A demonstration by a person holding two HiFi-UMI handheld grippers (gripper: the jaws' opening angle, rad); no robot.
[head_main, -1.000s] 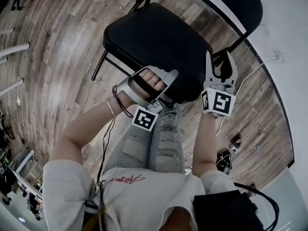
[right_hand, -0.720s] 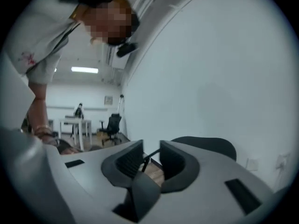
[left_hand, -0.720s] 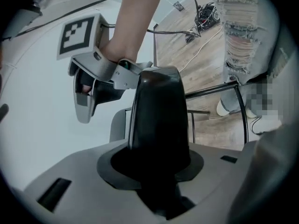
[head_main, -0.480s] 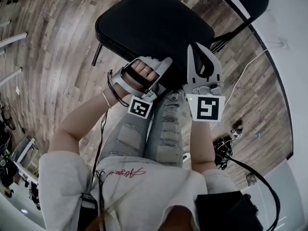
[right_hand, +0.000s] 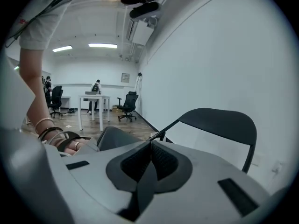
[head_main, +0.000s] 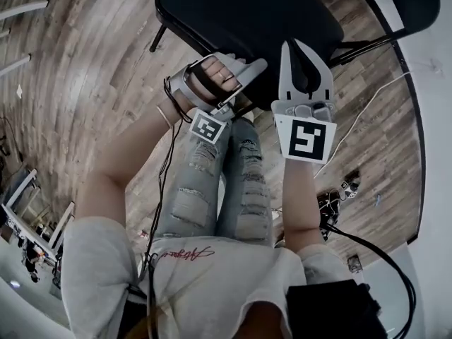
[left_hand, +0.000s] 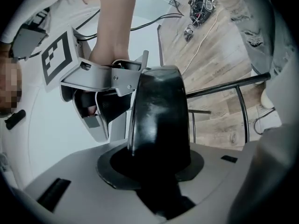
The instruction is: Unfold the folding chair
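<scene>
Our left gripper (head_main: 248,83) clamps the edge of the folding chair's seat (head_main: 261,13); our right gripper (right_hand: 150,146) hovers alongside, jaws together, empty.

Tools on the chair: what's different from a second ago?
The right tool was open by the right side of the seat. It swung left toward the front edge and shut with nothing in it. The left tool stays clamped on the seat's front edge.
</scene>
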